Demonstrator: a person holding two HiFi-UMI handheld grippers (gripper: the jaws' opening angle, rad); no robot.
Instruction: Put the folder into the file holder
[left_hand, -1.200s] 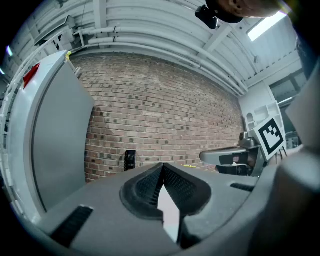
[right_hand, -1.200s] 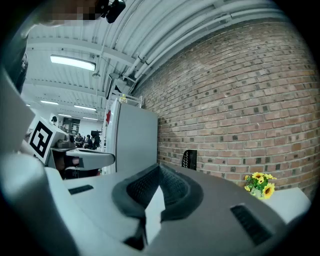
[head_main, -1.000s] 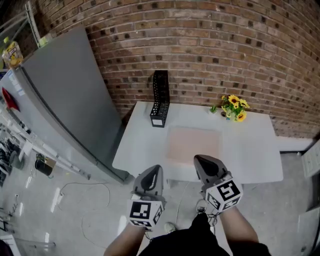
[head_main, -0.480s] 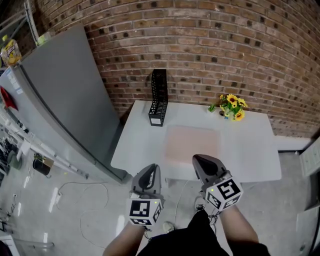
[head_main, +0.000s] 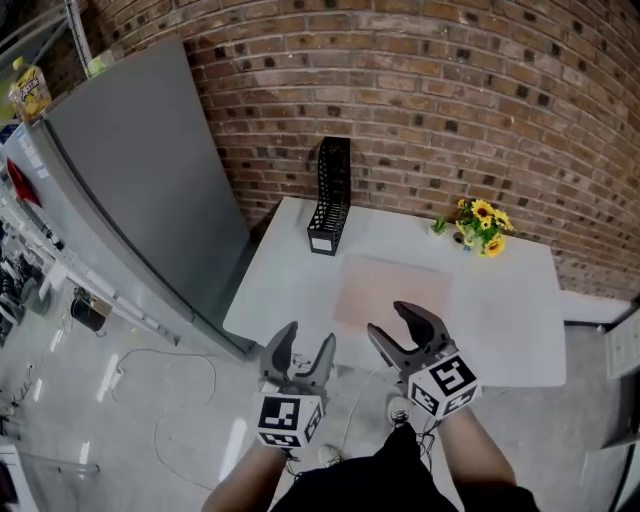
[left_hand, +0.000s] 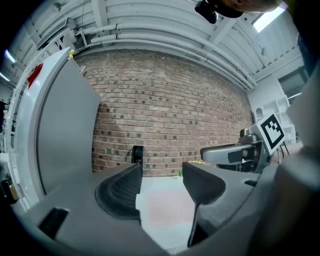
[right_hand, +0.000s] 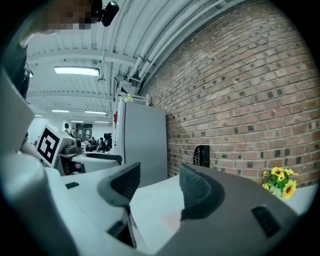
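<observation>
A pale pink folder (head_main: 392, 290) lies flat on the white table (head_main: 500, 320), near its front edge. The black mesh file holder (head_main: 331, 195) stands upright at the table's back left, by the brick wall; it also shows small in the left gripper view (left_hand: 137, 154) and the right gripper view (right_hand: 201, 155). My left gripper (head_main: 300, 352) hovers in front of the table's near edge, and its jaws have just been opening with nothing between them. My right gripper (head_main: 405, 328) is over the table's front edge just short of the folder; its jaws have just been opening too, and are empty.
A tall grey cabinet (head_main: 140, 170) stands close to the table's left side. A small bunch of yellow flowers (head_main: 480, 225) sits at the table's back right against the brick wall. A cable (head_main: 180, 400) lies on the floor to the left.
Both grippers' jaws were shut in the earlier frames and now stand apart. Both have shifted slightly forward toward the table, and the view has tilted a little.
</observation>
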